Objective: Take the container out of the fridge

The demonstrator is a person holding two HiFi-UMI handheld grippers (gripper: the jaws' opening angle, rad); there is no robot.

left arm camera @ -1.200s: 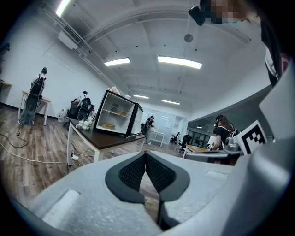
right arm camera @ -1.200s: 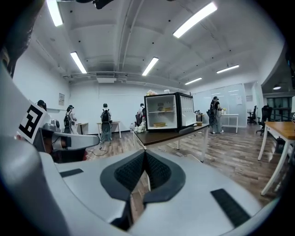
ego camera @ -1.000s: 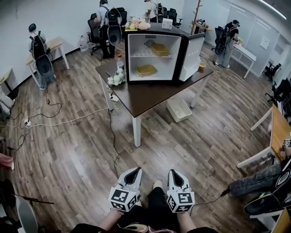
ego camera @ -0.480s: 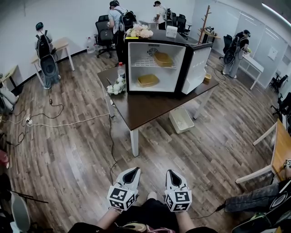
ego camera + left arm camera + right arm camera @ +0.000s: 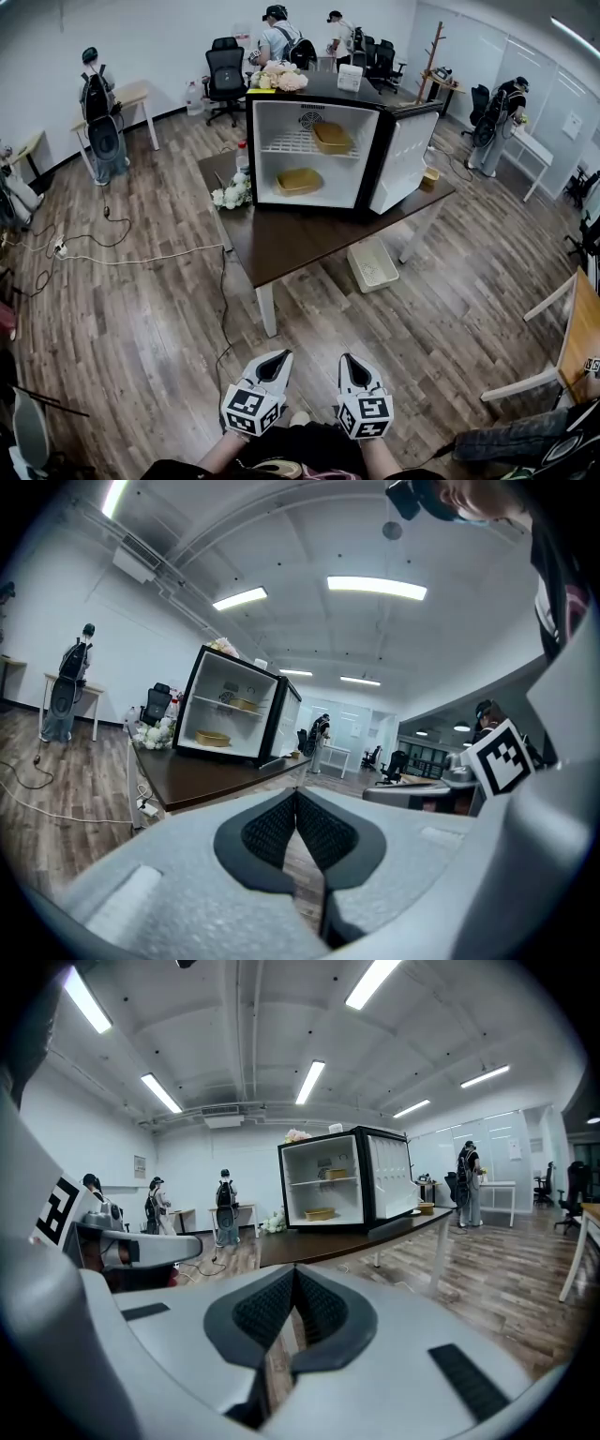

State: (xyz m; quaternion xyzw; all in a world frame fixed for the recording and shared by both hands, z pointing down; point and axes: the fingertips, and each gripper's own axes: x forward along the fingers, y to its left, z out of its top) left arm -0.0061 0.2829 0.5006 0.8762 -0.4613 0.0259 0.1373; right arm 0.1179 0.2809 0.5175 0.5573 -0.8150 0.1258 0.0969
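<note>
A small black fridge (image 5: pixel 319 150) stands on a dark brown table (image 5: pixel 300 239) with its door (image 5: pixel 408 159) swung open to the right. Inside, one tan container (image 5: pixel 298 180) lies on the floor of the fridge and another (image 5: pixel 332 135) on the wire shelf above. The fridge (image 5: pixel 230 719) shows far off in the left gripper view, and the fridge (image 5: pixel 337 1190) likewise in the right gripper view. My left gripper (image 5: pixel 278 357) and right gripper (image 5: pixel 347 360) are low in the head view, side by side, both shut and empty, well short of the table.
White flowers (image 5: pixel 232 194) and a bottle (image 5: pixel 243 156) sit at the table's left end, a white bin (image 5: pixel 372 264) on the floor beneath. Cables (image 5: pixel 141 253) trail across the wood floor at left. Several people stand at desks along the back wall and right side.
The table and fridge have come closer and shifted a little left in the head view. Both grippers stay shut in the same spot in the frame.
</note>
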